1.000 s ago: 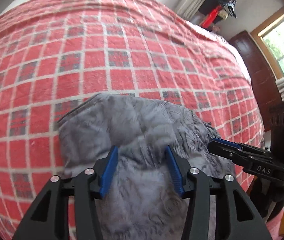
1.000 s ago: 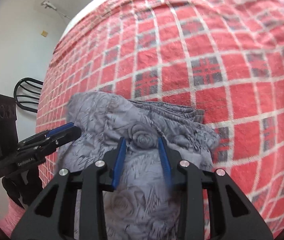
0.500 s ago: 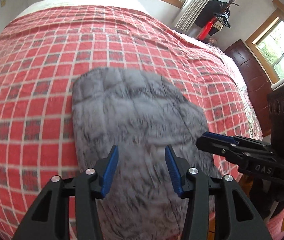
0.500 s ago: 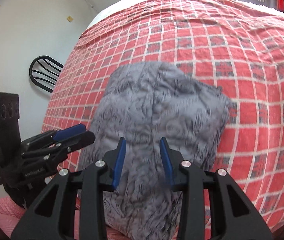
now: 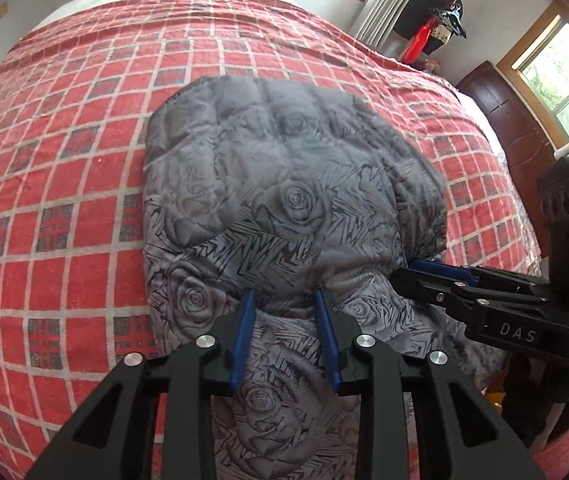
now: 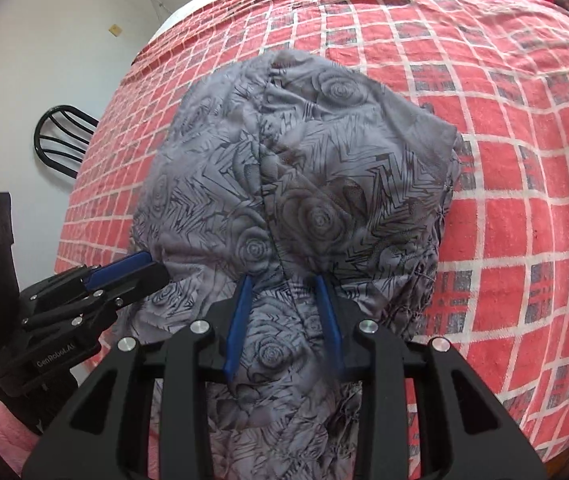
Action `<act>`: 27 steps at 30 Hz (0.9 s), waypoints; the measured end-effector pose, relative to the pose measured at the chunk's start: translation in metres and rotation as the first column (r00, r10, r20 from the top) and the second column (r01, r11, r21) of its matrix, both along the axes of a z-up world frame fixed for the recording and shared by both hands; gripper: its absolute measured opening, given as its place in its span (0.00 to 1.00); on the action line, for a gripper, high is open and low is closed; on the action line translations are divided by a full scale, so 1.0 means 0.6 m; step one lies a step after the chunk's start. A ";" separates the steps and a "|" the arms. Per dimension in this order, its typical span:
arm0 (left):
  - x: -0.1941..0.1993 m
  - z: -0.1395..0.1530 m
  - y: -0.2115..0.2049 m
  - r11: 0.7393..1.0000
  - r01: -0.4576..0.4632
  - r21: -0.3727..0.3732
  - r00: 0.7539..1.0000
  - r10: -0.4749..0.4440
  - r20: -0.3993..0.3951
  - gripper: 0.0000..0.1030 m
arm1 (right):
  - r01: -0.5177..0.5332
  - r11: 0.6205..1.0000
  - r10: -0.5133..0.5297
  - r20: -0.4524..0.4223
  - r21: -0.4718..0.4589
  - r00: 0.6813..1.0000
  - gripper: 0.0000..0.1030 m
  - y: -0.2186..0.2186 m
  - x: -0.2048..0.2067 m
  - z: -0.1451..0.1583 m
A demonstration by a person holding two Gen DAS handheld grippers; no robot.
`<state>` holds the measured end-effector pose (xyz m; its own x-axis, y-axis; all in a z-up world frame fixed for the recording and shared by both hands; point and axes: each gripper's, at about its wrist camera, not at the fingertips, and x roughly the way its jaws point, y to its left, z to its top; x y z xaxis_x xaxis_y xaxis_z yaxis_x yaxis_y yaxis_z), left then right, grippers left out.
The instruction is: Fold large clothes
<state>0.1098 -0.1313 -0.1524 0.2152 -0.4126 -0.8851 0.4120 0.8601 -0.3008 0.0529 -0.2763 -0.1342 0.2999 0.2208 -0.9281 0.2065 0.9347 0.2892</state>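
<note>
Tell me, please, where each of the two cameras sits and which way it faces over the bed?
Left wrist view: sits on the left gripper, looks steeply down along its closing fingers at the grey rose-print garment on the red checked bedspread; the right gripper enters from the right.
Right wrist view: sits on the right gripper, also closing, same downward look; the left gripper enters from the left, a black chair behind.
Shared: garment, bedspread, both grippers with cloth between their fingers.

Bright, even daylight from windows [image 5: 560, 68]; strong fisheye bending, dark vignetted corners.
</note>
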 end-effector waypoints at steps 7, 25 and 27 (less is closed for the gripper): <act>0.000 -0.019 -0.002 1.000 0.020 0.014 1.000 -0.020 0.005 0.30 | -0.008 1.000 0.007 -0.005 -0.013 1.000 0.32 0.001 0.002 -0.016; 0.006 -0.029 -0.009 0.999 0.037 0.024 0.999 -0.037 0.006 0.30 | -0.004 1.000 0.004 -0.013 0.005 1.000 0.33 -0.007 0.011 -0.026; 0.007 -0.029 -0.009 0.999 0.039 0.025 0.999 -0.039 0.007 0.30 | -0.001 1.000 0.001 -0.011 0.005 1.000 0.33 -0.007 0.011 -0.027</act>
